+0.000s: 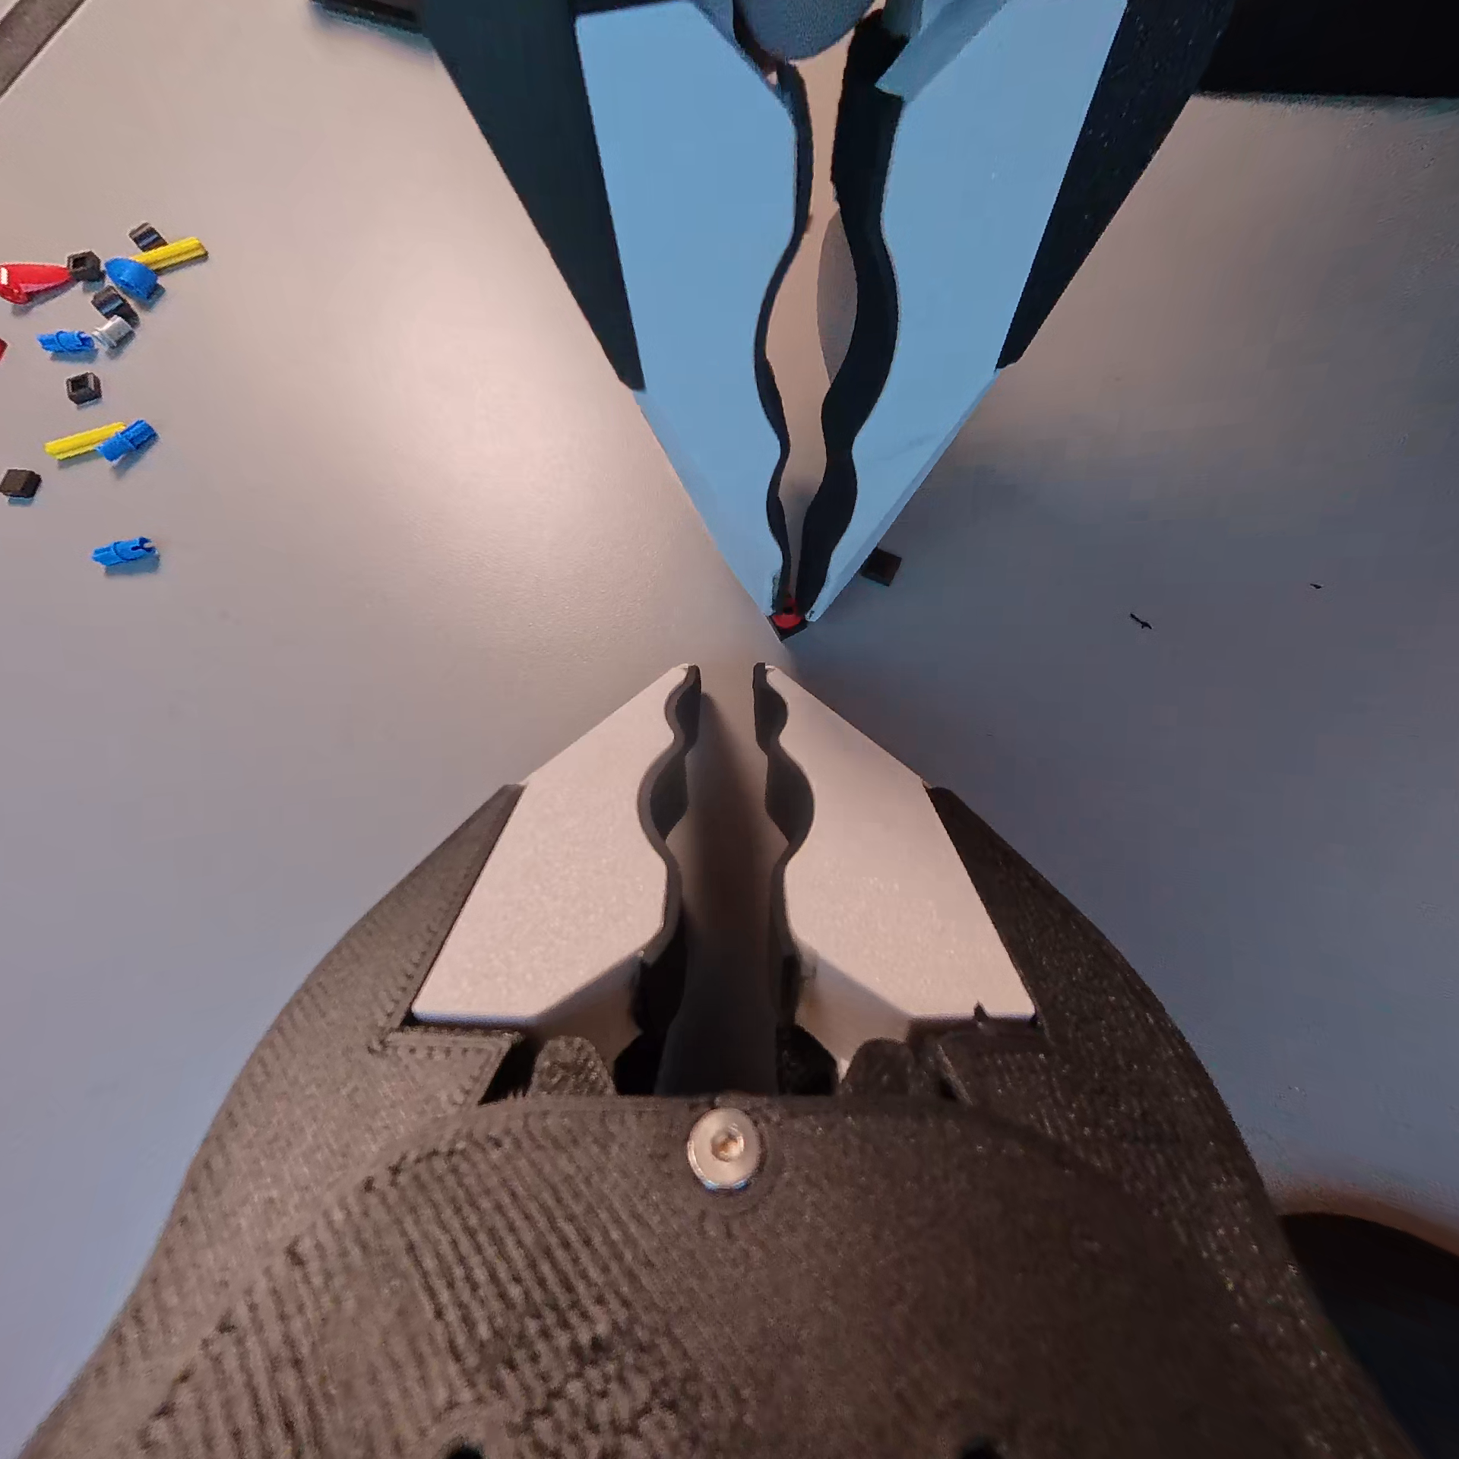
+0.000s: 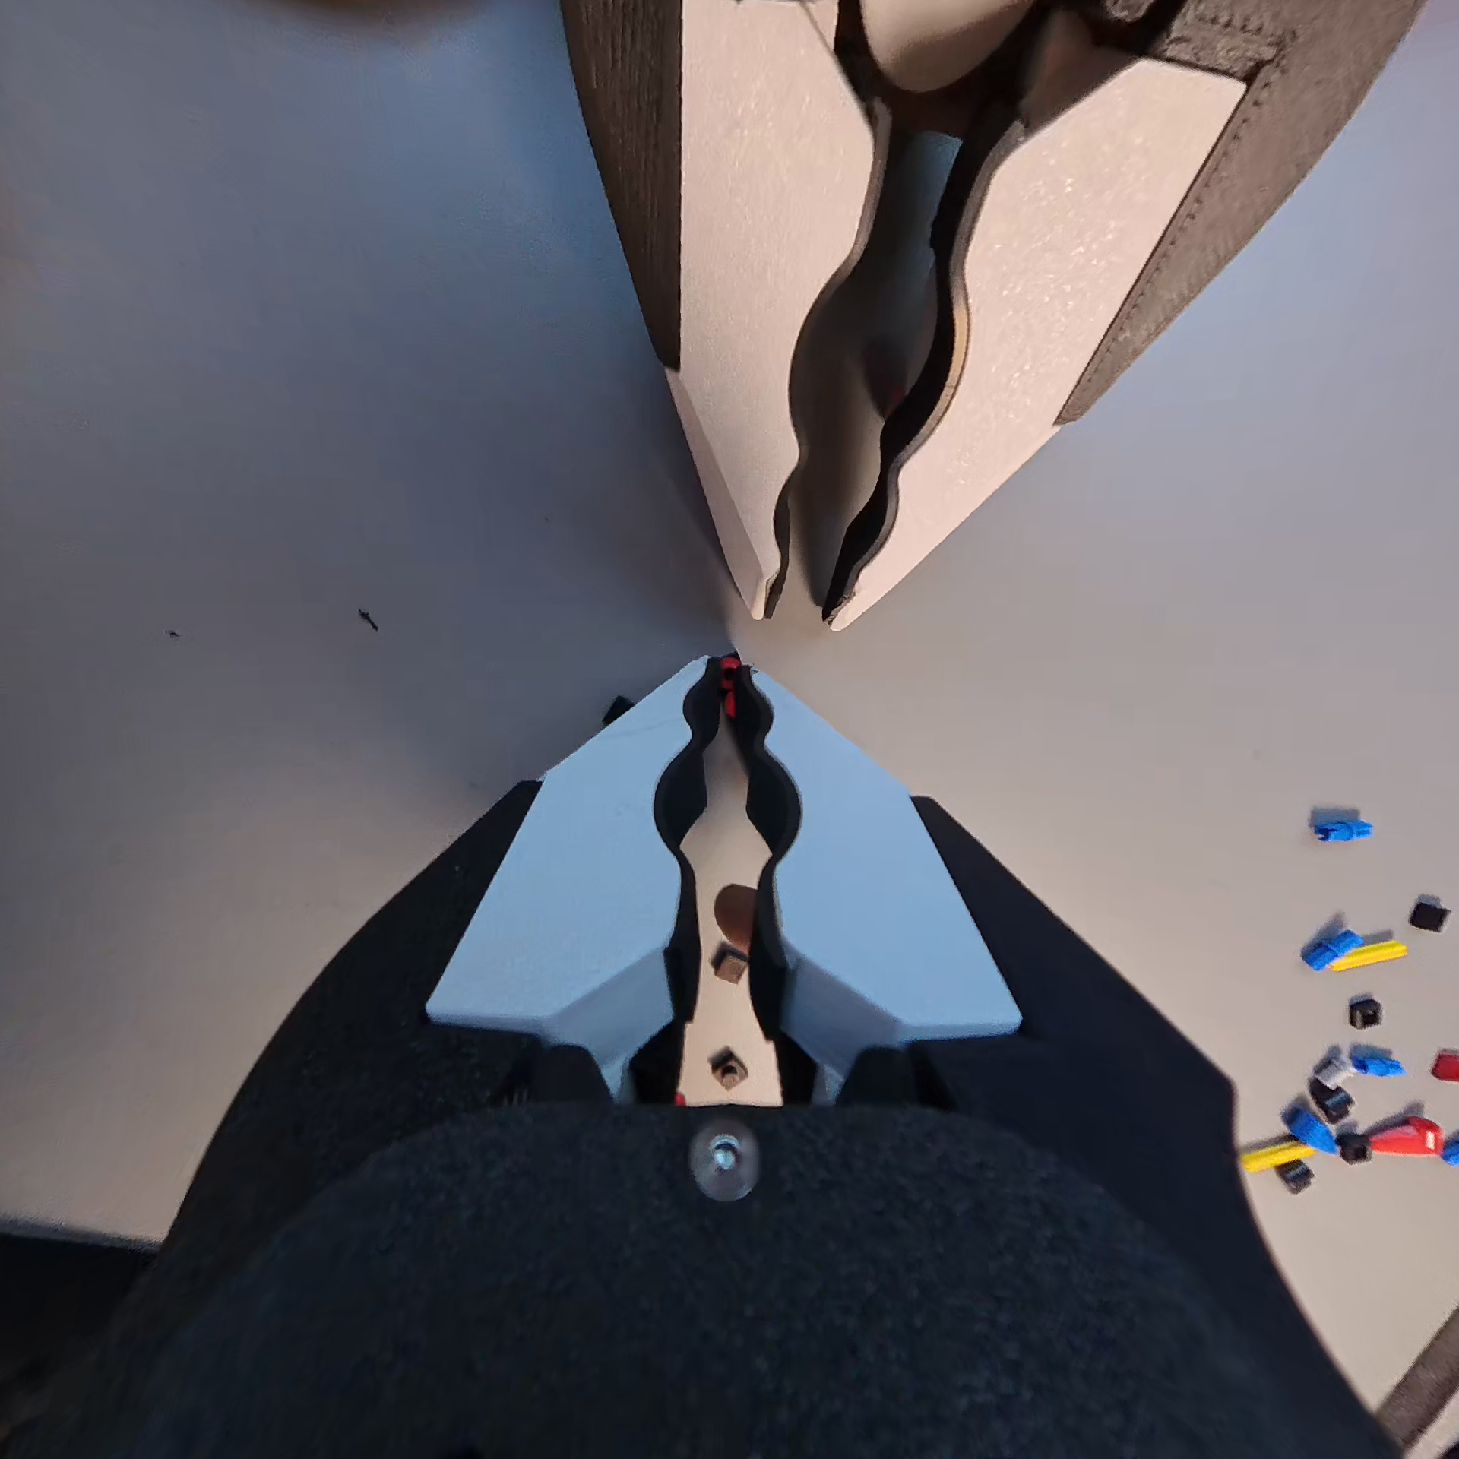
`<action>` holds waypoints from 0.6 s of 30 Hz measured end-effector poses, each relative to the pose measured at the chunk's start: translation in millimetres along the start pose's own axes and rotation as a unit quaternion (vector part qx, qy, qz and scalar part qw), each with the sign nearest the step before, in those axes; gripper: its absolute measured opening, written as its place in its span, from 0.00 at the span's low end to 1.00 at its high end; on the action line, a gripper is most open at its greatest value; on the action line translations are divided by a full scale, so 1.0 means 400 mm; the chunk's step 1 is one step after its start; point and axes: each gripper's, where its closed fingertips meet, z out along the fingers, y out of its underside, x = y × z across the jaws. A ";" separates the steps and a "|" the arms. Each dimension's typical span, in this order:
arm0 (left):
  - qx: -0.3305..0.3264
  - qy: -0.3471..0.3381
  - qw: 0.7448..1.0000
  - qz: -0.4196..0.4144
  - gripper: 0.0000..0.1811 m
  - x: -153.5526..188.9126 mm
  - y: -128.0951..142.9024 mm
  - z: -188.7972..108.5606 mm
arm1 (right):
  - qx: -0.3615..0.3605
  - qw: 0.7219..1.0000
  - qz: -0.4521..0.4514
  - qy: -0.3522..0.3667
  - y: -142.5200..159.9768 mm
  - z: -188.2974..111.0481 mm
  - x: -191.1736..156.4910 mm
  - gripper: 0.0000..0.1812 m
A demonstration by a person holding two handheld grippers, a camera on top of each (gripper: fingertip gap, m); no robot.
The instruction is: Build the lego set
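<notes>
Pinching red piece (image 2: pixel 728 685), right tongs (image 2: pixel 730 671) face left tongs (image 1: pixel 726 671).

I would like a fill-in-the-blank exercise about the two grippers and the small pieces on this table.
1. The right gripper pinches a small ___ piece at its tips.
2. The left gripper holds ___.
3. The loose pieces lie on the ___.
4. The long thin sticks in that pile are ___.

Missing words: red; nothing; table; yellow
</notes>
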 end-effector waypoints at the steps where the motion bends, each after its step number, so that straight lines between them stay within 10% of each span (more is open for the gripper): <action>1: 0.000 0.000 1.000 0.000 0.06 0.000 0.000 0.000 | -0.001 1.000 -0.001 -0.004 0.000 0.000 0.000 0.01; 18: 0.001 0.001 1.000 0.008 0.06 0.005 -0.002 0.002 | 0.056 0.995 0.079 0.012 -0.007 0.003 0.007 0.01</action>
